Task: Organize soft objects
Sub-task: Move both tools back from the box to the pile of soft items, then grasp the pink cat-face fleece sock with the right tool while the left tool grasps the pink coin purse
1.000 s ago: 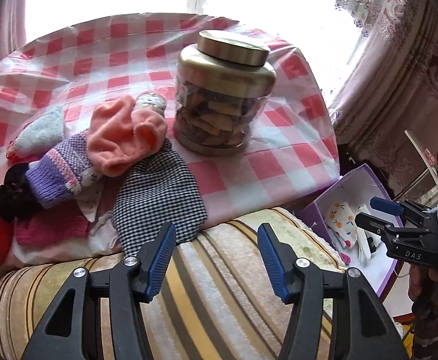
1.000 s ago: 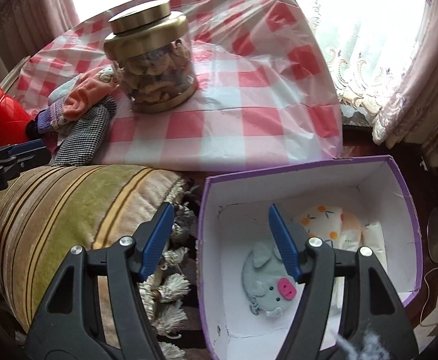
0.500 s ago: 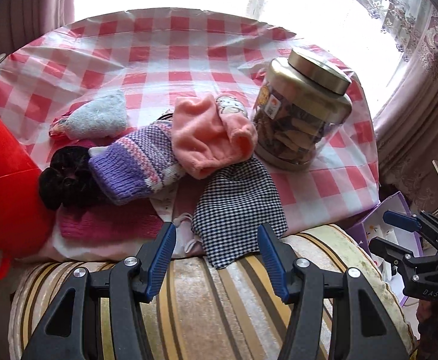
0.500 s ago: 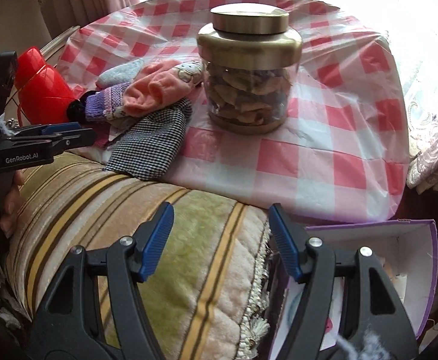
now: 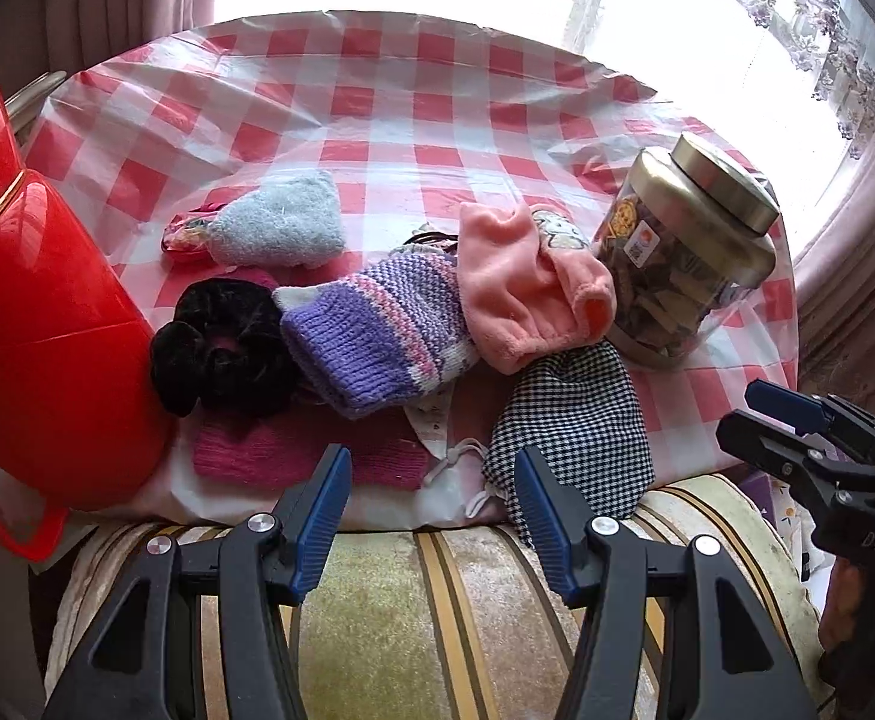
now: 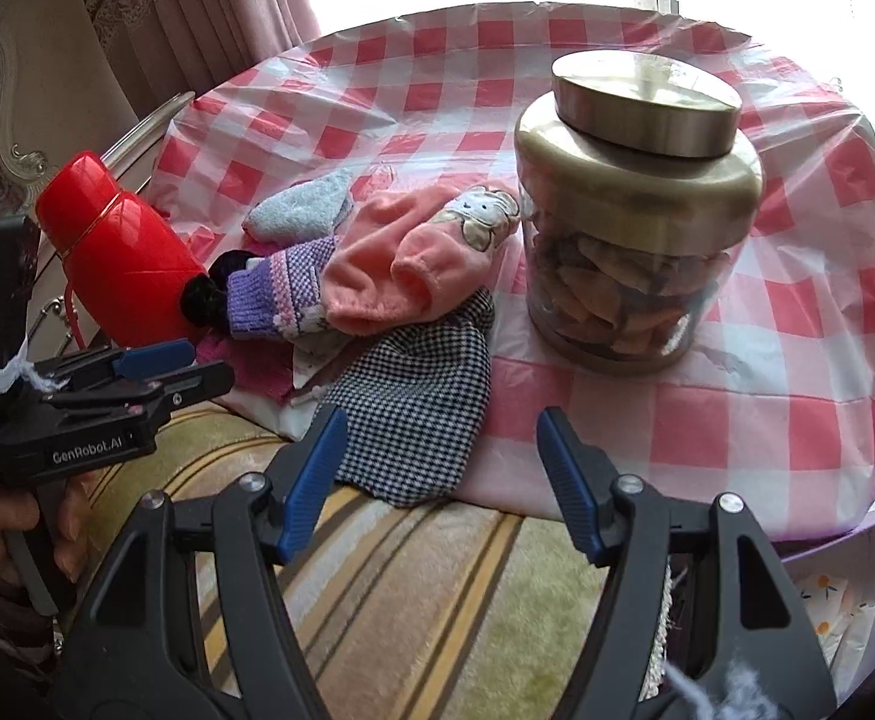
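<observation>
A heap of soft things lies on the red-checked table: a checked black-and-white pouch [image 5: 575, 432] [image 6: 425, 408] hanging over the near edge, a pink fleece piece [image 5: 527, 288] [image 6: 407, 264], a purple knitted piece [image 5: 377, 336] [image 6: 275, 294], a black scrunchie [image 5: 221, 348], a magenta knit [image 5: 293, 450] and a pale blue fuzzy piece [image 5: 281, 228] [image 6: 299, 210]. My left gripper [image 5: 431, 516] hovers open over the striped cushion, just short of the magenta knit and the pouch, with nothing between its pads. My right gripper [image 6: 437, 480] is open and empty too, near the pouch's hanging end.
A glass jar with a gold lid [image 5: 683, 264] [image 6: 629, 228] stands right of the heap. A red flask [image 5: 35, 324] [image 6: 113, 264] lies at the left. A striped cushion [image 5: 437, 612] [image 6: 413, 588] fronts the table. A purple box corner [image 6: 827, 588] shows at lower right.
Both grippers have swung left, away from the purple box and toward the heap of soft things. The box with the grey plush has nearly left the right wrist view. Both stayed open.
</observation>
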`<state>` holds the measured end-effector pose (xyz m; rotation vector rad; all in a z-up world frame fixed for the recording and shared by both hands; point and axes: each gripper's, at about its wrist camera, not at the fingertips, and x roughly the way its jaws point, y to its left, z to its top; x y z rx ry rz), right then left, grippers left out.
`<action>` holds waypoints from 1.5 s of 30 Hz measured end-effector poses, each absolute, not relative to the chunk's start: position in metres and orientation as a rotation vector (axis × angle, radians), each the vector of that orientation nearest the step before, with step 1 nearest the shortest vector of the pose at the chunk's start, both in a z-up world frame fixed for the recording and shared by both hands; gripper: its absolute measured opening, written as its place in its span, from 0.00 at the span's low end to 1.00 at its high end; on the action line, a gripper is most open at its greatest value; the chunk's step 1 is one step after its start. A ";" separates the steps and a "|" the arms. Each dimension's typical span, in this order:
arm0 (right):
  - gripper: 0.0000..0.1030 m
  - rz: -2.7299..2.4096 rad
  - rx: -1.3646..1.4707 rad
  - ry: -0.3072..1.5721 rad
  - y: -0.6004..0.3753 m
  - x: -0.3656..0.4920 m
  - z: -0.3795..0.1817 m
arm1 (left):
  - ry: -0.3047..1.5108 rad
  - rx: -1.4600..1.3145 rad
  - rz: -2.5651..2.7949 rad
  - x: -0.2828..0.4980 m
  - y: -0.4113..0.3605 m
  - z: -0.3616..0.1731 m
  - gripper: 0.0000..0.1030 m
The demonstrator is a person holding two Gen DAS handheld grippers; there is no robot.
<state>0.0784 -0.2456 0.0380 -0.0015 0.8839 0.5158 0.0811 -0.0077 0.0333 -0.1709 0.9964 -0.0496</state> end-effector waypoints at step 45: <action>0.45 0.391 -0.058 0.913 -0.142 0.192 0.001 | 1.031 -0.396 0.795 0.294 0.146 -0.002 0.77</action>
